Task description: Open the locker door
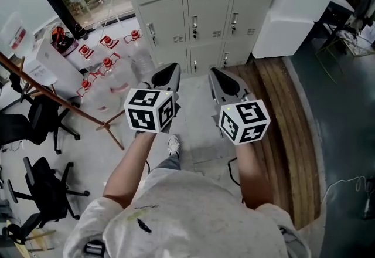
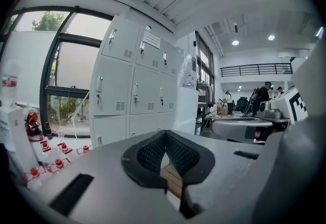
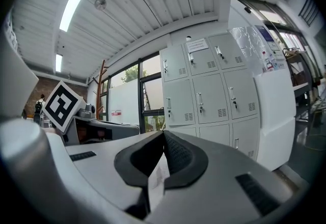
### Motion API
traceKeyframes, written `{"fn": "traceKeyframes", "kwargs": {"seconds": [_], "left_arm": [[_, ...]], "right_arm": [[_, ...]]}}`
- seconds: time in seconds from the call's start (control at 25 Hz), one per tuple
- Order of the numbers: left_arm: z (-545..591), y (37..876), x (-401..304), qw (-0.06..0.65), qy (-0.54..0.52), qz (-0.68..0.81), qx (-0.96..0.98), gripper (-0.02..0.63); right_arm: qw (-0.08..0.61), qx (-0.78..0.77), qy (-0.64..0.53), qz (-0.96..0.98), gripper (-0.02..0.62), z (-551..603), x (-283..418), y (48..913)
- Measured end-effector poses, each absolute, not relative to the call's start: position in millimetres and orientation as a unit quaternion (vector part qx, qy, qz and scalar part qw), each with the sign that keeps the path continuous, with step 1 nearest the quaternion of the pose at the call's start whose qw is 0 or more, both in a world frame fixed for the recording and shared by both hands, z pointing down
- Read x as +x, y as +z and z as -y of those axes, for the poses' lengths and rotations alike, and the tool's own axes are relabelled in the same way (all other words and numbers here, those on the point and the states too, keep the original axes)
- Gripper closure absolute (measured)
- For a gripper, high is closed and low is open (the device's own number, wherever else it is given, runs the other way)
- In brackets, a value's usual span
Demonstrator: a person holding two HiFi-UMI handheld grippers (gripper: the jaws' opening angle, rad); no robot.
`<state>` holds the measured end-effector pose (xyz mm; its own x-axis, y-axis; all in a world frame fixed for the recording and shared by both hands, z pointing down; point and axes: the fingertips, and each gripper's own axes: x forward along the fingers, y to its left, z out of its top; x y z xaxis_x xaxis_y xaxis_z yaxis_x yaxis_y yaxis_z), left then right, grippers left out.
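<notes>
The left gripper (image 1: 166,77) and the right gripper (image 1: 224,81) both have their jaws closed together and hold nothing. The locker (image 1: 206,27) stands far ahead with its doors shut. It is better to come nearer, open one gripper, and aim at one door handle (image 1: 194,20).

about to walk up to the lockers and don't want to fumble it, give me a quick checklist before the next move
1. Left gripper empty, fingers together: ok.
2. Right gripper empty, fingers together: ok.
3. Lockers in view, visible doors shut: ok.
4. A door handle within reach: not ok, both grippers are well short of the lockers.
5. Red-capped bottles out of the way, off to the left: ok.
6. Which door is meant: cannot tell.
</notes>
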<state>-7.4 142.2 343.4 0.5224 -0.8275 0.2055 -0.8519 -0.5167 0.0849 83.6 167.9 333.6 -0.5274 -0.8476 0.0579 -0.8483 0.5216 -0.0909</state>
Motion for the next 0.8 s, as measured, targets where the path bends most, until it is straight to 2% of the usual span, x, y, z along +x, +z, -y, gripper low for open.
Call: {"fn": "traceKeyframes", "kwargs": {"seconds": [0.8], "left_arm": [[55, 333, -63, 0.093, 0.062, 0.44, 0.891, 0.599]], "right_arm": [[0.023, 0.516, 0.037, 0.855, 0.592, 22, 18, 307]]}}
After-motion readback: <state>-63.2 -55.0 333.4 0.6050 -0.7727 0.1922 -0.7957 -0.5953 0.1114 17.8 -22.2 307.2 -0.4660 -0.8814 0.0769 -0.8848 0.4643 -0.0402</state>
